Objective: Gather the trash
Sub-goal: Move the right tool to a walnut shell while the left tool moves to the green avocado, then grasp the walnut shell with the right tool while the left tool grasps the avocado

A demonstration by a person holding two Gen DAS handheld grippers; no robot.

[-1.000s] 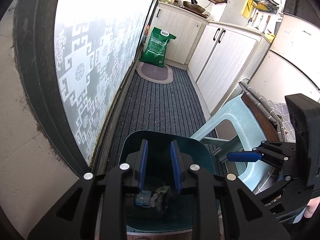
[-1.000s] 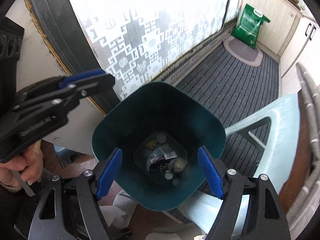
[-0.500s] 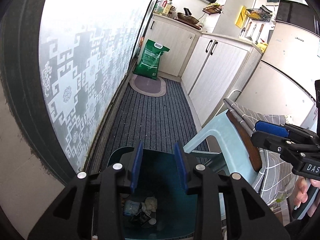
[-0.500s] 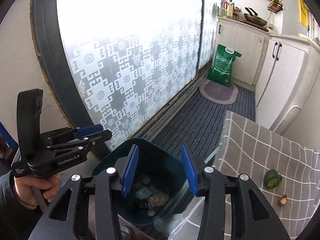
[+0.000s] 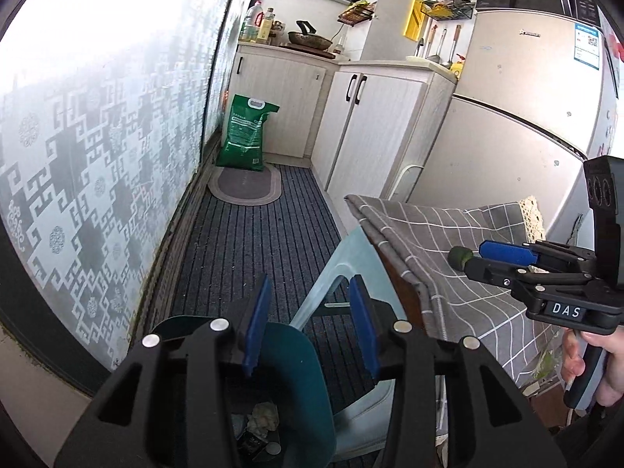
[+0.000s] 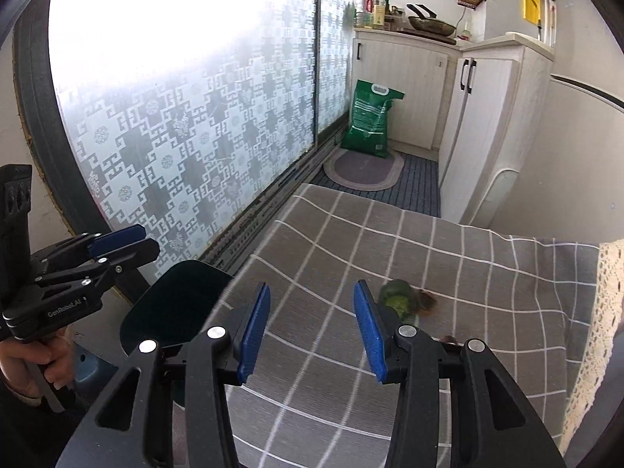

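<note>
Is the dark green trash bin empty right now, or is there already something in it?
Not empty. In the left wrist view, the trash bin holds crumpled paper and small dark bits at its bottom; how full it is overall cannot be told.

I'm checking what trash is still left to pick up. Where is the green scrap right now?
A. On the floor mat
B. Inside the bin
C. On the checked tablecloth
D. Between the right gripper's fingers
C: the green scrap lies on the checked tablecloth, just beyond the open right gripper.
</note>
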